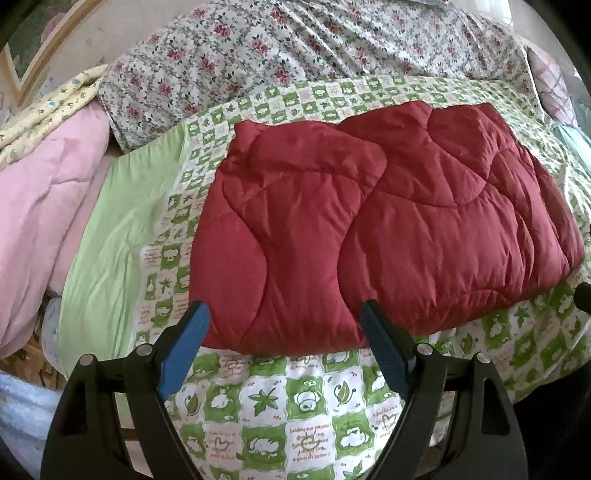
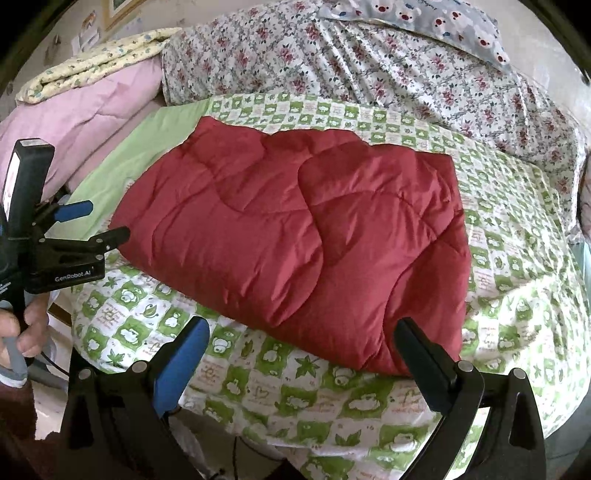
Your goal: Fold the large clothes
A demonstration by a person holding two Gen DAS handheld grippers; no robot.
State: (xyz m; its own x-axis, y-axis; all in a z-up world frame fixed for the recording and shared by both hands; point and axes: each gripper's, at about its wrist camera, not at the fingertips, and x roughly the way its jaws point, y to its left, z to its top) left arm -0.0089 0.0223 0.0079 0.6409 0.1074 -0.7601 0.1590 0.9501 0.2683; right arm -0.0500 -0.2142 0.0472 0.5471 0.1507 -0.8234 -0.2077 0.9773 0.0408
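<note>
A dark red quilted padded garment (image 1: 369, 221) lies folded into a thick rectangle on a green-and-white checked bedspread (image 1: 295, 406); it also shows in the right wrist view (image 2: 295, 236). My left gripper (image 1: 284, 306) is open and empty, its blue-padded fingers just in front of the garment's near edge. My right gripper (image 2: 299, 325) is open and empty, hovering over the garment's near right corner. The left gripper also shows at the left of the right wrist view (image 2: 96, 221), held in a hand, fingers apart beside the garment's left edge.
A floral sheet (image 2: 369, 66) covers the bed's far side. Folded pink (image 1: 44, 221) and yellow bedding (image 2: 96, 62) is stacked at the left. A pale green cloth (image 1: 110, 240) lies left of the garment. A bear-print pillow (image 2: 443, 22) sits at the back.
</note>
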